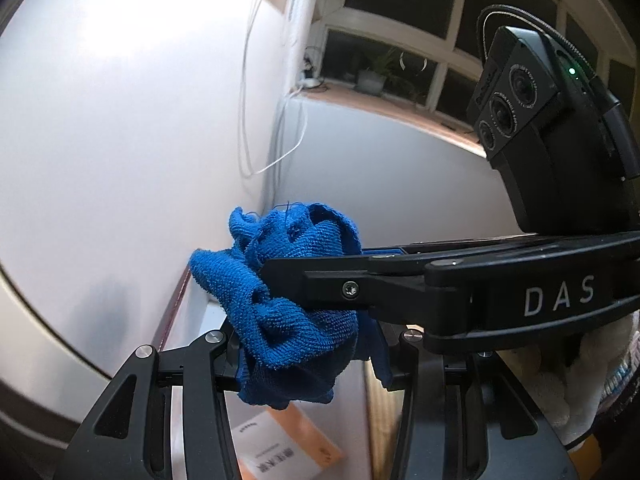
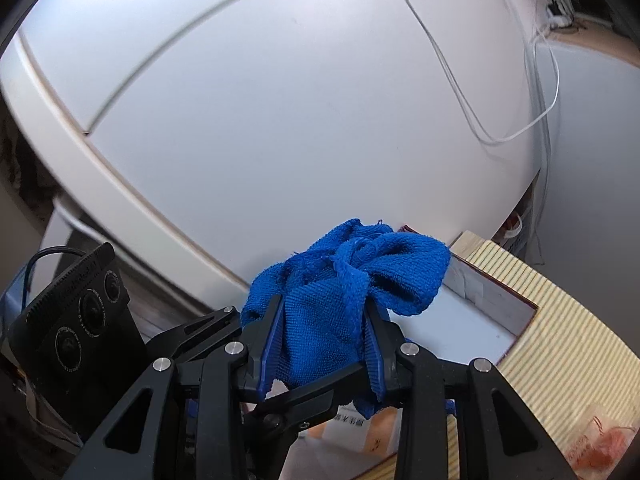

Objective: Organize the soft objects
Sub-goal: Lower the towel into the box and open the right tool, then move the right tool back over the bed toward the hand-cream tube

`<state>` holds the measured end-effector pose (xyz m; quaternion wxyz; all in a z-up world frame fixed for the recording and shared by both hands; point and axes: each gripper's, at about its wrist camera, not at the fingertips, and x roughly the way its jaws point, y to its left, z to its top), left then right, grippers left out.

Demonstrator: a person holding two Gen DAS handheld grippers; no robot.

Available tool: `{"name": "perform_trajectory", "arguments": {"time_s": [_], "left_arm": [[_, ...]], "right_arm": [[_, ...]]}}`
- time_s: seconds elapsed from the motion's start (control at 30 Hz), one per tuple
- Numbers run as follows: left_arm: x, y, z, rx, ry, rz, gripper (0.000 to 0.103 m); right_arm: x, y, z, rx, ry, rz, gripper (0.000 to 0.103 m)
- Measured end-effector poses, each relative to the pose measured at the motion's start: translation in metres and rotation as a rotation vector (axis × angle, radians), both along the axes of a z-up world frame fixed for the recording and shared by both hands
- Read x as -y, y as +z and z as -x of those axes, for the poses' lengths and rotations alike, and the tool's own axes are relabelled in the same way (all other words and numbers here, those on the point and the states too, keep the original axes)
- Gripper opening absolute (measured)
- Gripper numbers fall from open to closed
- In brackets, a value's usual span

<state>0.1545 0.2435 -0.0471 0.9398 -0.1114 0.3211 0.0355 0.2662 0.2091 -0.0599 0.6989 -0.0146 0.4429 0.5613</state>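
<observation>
Blue cloth (image 2: 344,292), terry weave, bunched and held up in the air by both claws at once. Right claw (image 2: 324,340) pinches it between narrow jaws; left claw (image 1: 308,360) grips the same bundle from below. Striped box (image 2: 560,320) sits just beyond and below. White wall (image 1: 120,120) behind.

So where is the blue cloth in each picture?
Left wrist view: the blue cloth is bunched at the centre, low down, gripped by both the left gripper and the right gripper, which reaches in from the right.
Right wrist view: the cloth sits centre, low down, between the right gripper's fingers.
Shared landmark: the white cable looping on the wall.
</observation>
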Motion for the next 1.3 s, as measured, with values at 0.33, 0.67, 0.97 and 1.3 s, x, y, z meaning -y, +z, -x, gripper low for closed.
{"name": "perform_trajectory", "arguments": {"time_s": [0.33, 0.67, 0.97, 1.3], "left_arm": [[-0.014, -0.05, -0.037, -0.156, 0.066, -0.041, 0.051], [-0.023, -0.059, -0.036, -0.197, 0.12, -0.05, 0.067], [-0.009, -0.04, -0.026, -0.16, 0.102, -0.059, 0.067], [0.03, -0.013, 0.003, -0.097, 0.039, -0.052, 0.067]], "right_arm": [[-0.019, -0.051, -0.037, -0.046, -0.082, 0.085, 0.034], [0.006, -0.066, -0.056, -0.05, -0.216, 0.145, 0.051], [0.033, -0.045, -0.052, -0.025, -0.251, 0.138, 0.053], [0.111, -0.009, -0.024, 0.092, -0.323, 0.175, 0.06]]}}
